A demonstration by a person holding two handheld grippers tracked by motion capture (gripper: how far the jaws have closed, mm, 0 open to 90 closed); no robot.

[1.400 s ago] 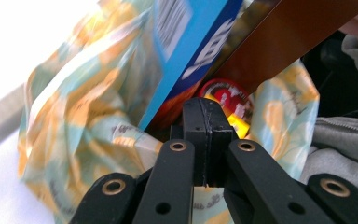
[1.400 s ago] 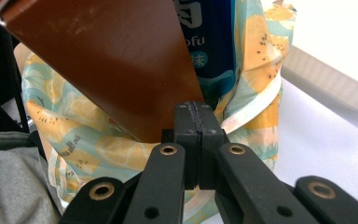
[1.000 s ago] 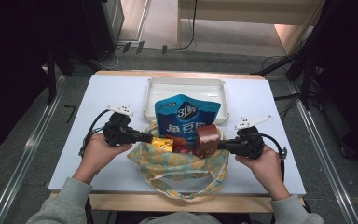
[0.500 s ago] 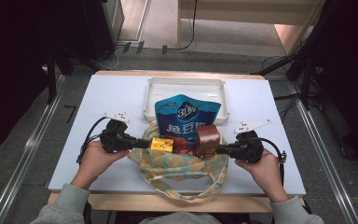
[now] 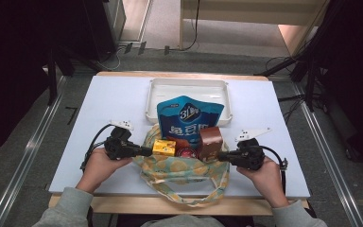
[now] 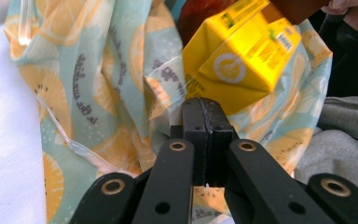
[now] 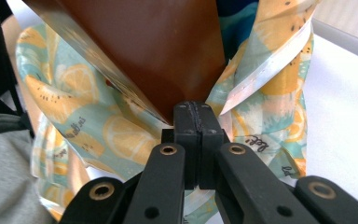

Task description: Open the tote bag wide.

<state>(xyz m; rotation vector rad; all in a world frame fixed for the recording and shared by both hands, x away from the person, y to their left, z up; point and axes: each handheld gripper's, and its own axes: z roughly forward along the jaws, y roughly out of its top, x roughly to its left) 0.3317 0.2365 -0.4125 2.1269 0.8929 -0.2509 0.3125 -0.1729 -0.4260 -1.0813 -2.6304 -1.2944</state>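
Both tongs, the left gripper (image 5: 146,151) and right gripper (image 5: 220,155), are seen clamped on opposite rims of the soft bag (image 5: 182,170), mid-table before the tray (image 5: 187,85). Limp cloth is judged best taken at its hems.

brown box (image 7: 135,51) cut off at top edge, yellow carton (image 6: 242,60) corner cropped, bag (image 5: 184,172) interior hidden
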